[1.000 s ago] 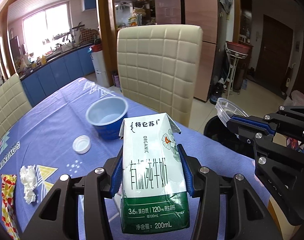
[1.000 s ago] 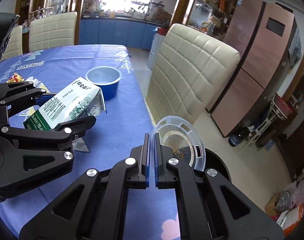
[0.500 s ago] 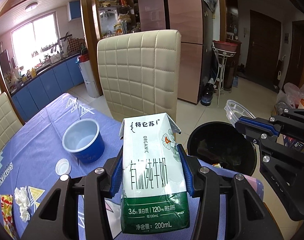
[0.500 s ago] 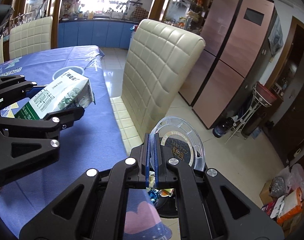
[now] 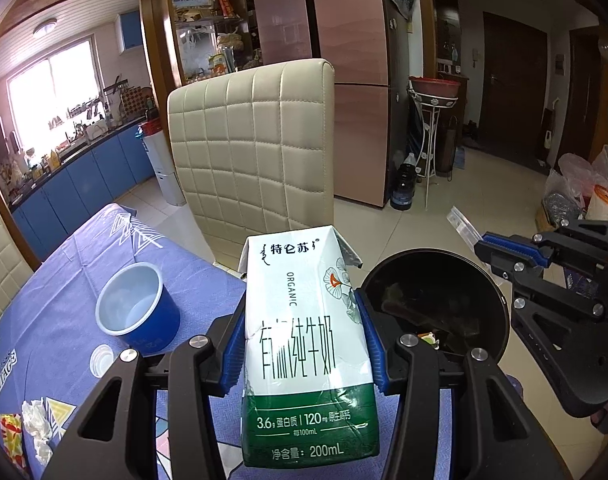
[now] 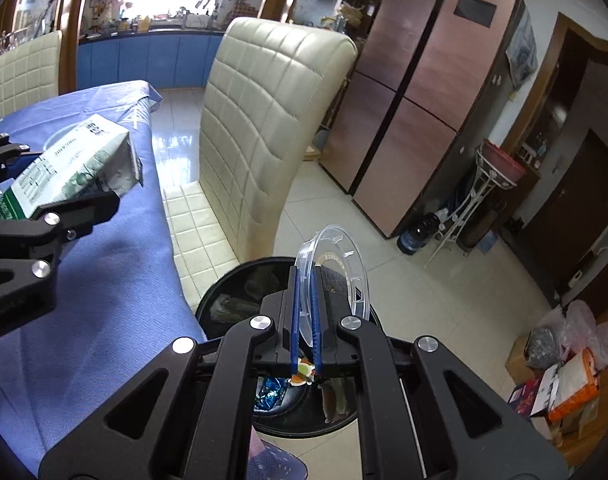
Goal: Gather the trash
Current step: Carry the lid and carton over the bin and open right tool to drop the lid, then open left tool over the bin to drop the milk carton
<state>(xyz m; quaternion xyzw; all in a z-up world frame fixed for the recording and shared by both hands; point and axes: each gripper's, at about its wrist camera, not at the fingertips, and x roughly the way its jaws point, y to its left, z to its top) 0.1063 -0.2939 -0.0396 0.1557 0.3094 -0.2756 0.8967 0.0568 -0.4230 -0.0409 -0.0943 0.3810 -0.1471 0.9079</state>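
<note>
My left gripper (image 5: 302,344) is shut on a white and green milk carton (image 5: 304,340), held upright above the table's right edge; the carton also shows in the right wrist view (image 6: 76,168). My right gripper (image 6: 305,312) is shut on the rim of a clear plastic lid (image 6: 336,268), held on edge above a black trash bin (image 6: 240,300). The bin (image 5: 436,304) stands on the floor beside the table, with wrappers inside. In the left wrist view the right gripper (image 5: 488,246) is over the bin's far right rim.
On the blue tablecloth (image 5: 56,280) lie a blue cup (image 5: 138,316), a white cap (image 5: 102,360), crumpled tissue (image 5: 38,428) and a colourful wrapper (image 5: 10,436). A cream chair (image 5: 252,160) stands by the table. Bags and boxes (image 6: 560,368) sit on the floor at right.
Both grippers have moved right, off the table toward the bin. The bin has come fully into view, and the lid now hangs over it. Both grips are unchanged.
</note>
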